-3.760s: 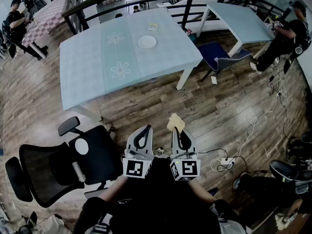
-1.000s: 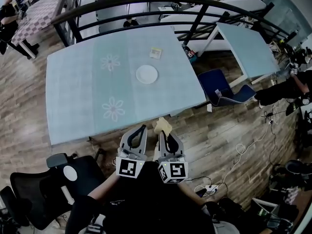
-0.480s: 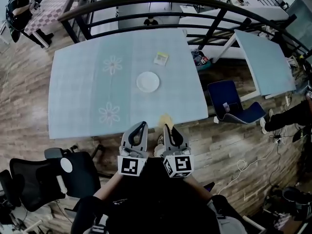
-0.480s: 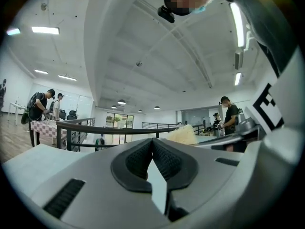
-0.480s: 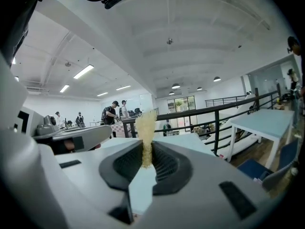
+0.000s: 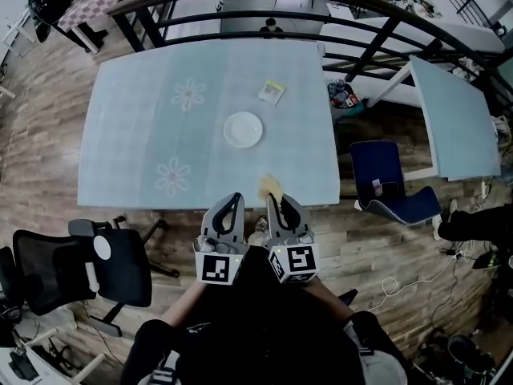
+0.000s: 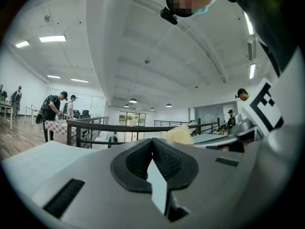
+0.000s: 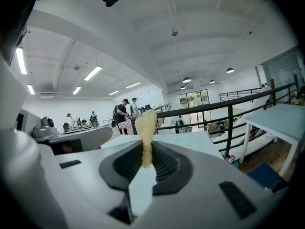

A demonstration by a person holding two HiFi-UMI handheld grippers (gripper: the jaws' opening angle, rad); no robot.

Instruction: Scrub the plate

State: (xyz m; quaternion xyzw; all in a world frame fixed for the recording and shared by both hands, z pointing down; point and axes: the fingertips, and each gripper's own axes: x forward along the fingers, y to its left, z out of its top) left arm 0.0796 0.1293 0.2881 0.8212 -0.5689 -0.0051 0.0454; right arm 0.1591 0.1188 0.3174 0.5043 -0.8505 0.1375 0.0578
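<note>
Two grippers: right gripper (image 8: 145, 152) fingers (image 8: 165, 164) pinch sponge (image 8: 146, 126); left gripper (image 7: 152, 150) fingers (image 7: 167, 159) together.

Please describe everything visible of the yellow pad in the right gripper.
The pad is pale yellow with a rough, fibrous-looking surface. It is thin, its lower end pinched between the shut jaws of the right gripper, its top sticking out beyond them. In the head view it shows at the near edge of the table, short of the plate. Nothing else touches it.

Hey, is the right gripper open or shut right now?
The right gripper is shut on the yellow sponge: its pads pinch the sponge's lower end.
</note>
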